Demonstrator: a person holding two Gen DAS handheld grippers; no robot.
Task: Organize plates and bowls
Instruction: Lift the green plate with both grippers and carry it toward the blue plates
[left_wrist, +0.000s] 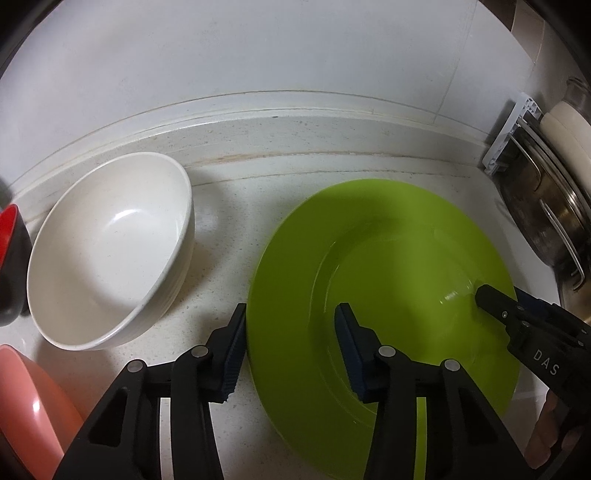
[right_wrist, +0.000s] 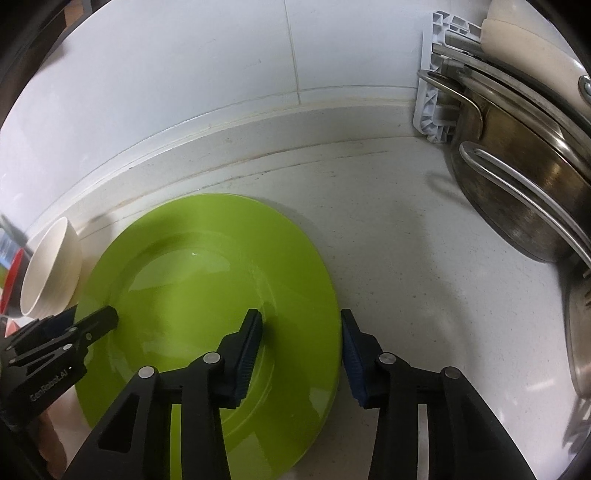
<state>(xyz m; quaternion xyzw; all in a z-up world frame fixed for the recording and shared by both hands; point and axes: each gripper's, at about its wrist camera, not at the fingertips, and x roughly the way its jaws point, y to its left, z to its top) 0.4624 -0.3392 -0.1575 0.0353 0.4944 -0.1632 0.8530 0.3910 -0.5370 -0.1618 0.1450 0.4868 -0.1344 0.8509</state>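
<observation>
A lime-green plate (left_wrist: 388, 258) (right_wrist: 192, 266) lies on the white counter. My left gripper (left_wrist: 291, 314) is open, with the plate's left rim between its blue pads. The inner finger hangs over the plate's well and the outer finger (left_wrist: 232, 350) is over the counter. My right gripper (right_wrist: 300, 317) is open in the same way across the right rim. Each view shows the other gripper's fingers (left_wrist: 491, 299) (right_wrist: 99, 321) over the opposite side of the plate. A white bowl (left_wrist: 110, 251) (right_wrist: 48, 273) stands just left of the plate.
A red-and-black bowl (left_wrist: 11, 258) and a pink dish (left_wrist: 29, 406) sit at the far left. Steel pots and lids (right_wrist: 524, 192) lean in a white rack (right_wrist: 430, 92) at the right. The tiled wall (left_wrist: 258, 55) rises behind the counter. A hand (left_wrist: 546, 435) shows at the lower right.
</observation>
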